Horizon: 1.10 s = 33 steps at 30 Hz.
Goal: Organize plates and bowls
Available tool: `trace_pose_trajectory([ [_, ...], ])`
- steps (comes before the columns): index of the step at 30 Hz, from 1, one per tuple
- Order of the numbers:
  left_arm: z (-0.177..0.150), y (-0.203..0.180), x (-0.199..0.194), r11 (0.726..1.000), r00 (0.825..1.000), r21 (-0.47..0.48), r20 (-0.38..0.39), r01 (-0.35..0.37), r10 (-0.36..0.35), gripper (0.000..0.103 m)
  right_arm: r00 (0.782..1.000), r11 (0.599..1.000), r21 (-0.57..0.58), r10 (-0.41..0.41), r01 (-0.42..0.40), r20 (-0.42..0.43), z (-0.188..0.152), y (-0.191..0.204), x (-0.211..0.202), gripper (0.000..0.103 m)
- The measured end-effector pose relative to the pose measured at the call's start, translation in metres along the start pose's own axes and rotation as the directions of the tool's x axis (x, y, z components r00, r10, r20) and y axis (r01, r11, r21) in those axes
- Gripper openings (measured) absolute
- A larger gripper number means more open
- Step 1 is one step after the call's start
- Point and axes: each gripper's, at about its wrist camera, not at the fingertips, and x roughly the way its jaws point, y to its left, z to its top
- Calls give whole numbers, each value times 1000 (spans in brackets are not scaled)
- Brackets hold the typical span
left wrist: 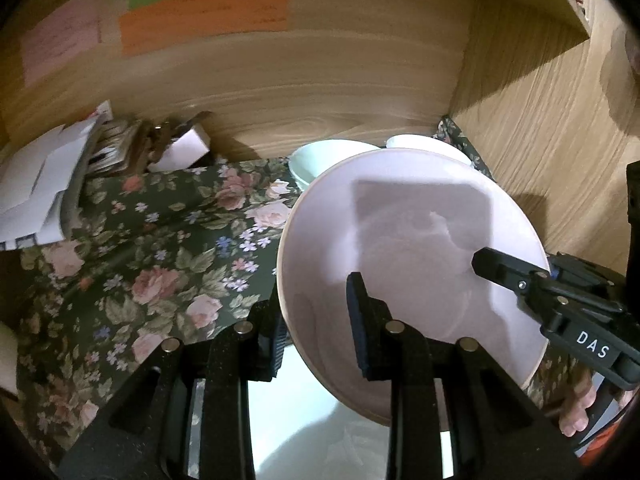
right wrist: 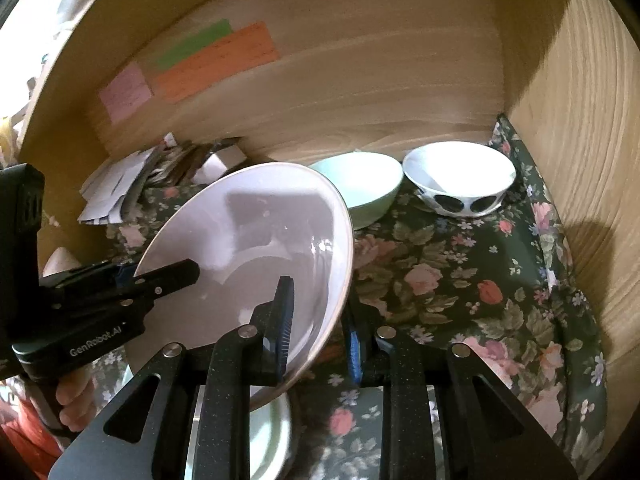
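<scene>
A pale pink plate [left wrist: 408,248] is held tilted above the floral cloth [left wrist: 160,248], with both grippers at its rim. My left gripper [left wrist: 318,328] straddles its left edge, one finger over the face and one beneath. My right gripper [right wrist: 320,328] straddles the opposite edge [right wrist: 256,240] the same way; its finger [left wrist: 504,272] shows in the left wrist view. A mint bowl [right wrist: 364,184] and a white bowl with black spots [right wrist: 460,184] stand at the back by the wooden wall. A white plate [right wrist: 272,432] lies under the pink one.
Wooden walls enclose the space at the back [right wrist: 360,100] and on the right [right wrist: 580,160]. A pile of papers and a small box [left wrist: 80,172] sits at the back left. Coloured notes [left wrist: 204,16] are stuck on the back wall.
</scene>
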Motion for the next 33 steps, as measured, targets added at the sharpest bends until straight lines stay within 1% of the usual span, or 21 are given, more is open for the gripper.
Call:
trace_pose_trajectory([
  [12, -29, 28, -39, 998, 999, -61, 34, -33, 35, 28, 999, 998, -44, 48, -47, 5, -12, 45, -6, 21],
  [18, -47, 48, -58, 994, 997, -94, 51, -55, 60, 28, 997, 995, -68, 76, -76, 1, -18, 69, -5, 21],
  [24, -63, 70, -72, 988, 995, -135, 57, -73, 81, 28, 994, 990, -94, 104, -105, -11, -22, 92, 1, 21],
  [25, -65, 72, -73, 988, 995, -138, 57, -76, 85, 28, 994, 989, -93, 111, -111, -3, -23, 95, 2, 21],
  [33, -84, 101, -89, 975, 991, -193, 52, -108, 120, 28, 987, 980, -122, 156, -160, -36, -30, 125, 14, 21],
])
